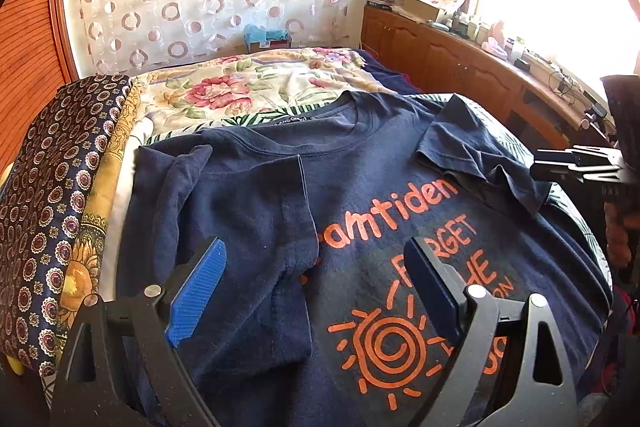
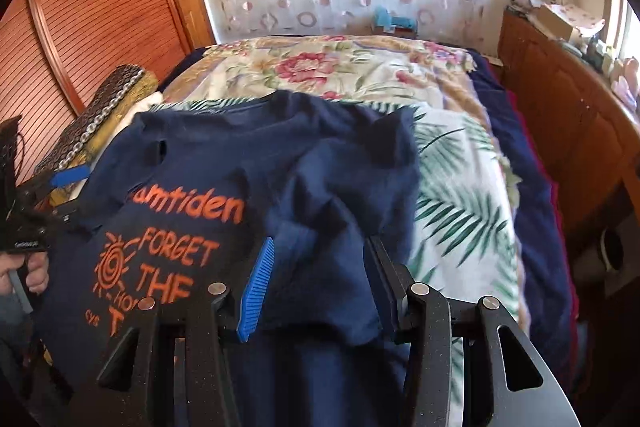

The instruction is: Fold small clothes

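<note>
A navy T-shirt with an orange sun and lettering lies front up on the bed, collar at the far end. Its left side is folded over the chest, and its right sleeve is turned inward. My left gripper hovers over the lower middle of the shirt, open wide and holding nothing. My right gripper stands partly open over the folded right part of the shirt; the cloth lies loose under the fingers, not pinched. The right gripper also shows at the shirt's right edge.
A stack of folded patterned cloths sits along the bed's left side. A floral bedspread and a palm-leaf sheet lie under and beyond the shirt. A wooden cabinet runs along the right, a louvred wooden door on the left.
</note>
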